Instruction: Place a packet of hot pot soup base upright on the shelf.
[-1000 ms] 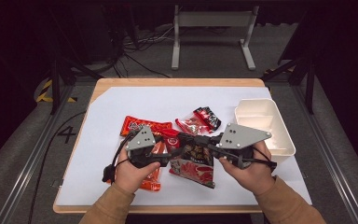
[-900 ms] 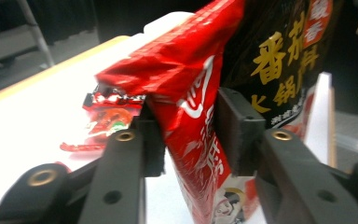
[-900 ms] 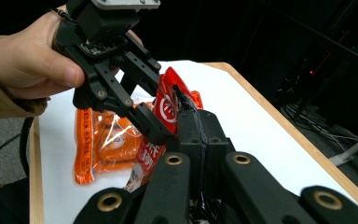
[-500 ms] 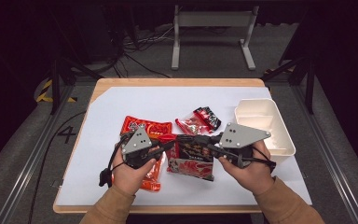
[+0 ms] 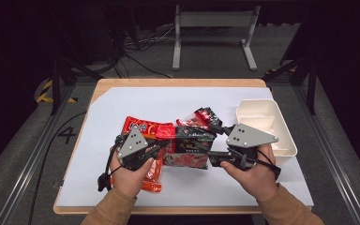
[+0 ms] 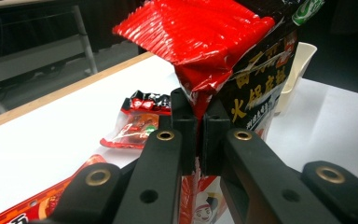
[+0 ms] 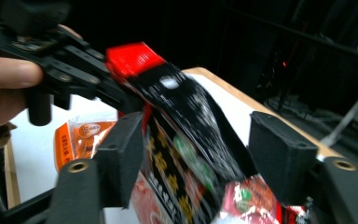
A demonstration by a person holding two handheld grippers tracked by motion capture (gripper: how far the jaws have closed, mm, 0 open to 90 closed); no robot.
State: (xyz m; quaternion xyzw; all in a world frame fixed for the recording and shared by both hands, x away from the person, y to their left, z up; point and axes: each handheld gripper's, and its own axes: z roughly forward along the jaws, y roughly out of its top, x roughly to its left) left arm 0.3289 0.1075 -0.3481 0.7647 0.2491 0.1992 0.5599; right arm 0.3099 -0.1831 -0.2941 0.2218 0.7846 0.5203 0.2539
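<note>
A black-and-red noodle packet (image 5: 190,147) is held up between the two hands at the table's middle. My left gripper (image 5: 165,149) is shut on its crumpled red left edge; in the left gripper view the pads (image 6: 186,135) pinch the red foil (image 6: 205,42). My right gripper (image 5: 211,157) is at the packet's right side. Its jaws have just been opening. In the right gripper view the packet (image 7: 182,121) lies between the spread pads (image 7: 279,154), and the right pad stands clear of it.
A flat red packet (image 5: 143,127) lies behind the left hand and an orange-red one (image 5: 152,176) under it. A small red sachet (image 5: 201,117) sits behind the held packet. An open white container (image 5: 262,123) stands at the right on the white sheet (image 5: 122,103).
The left gripper's jaws have closed on the packet's red edge. The right gripper's jaws, shut on the packet before, have spread apart. Both hands stayed about where they were.
</note>
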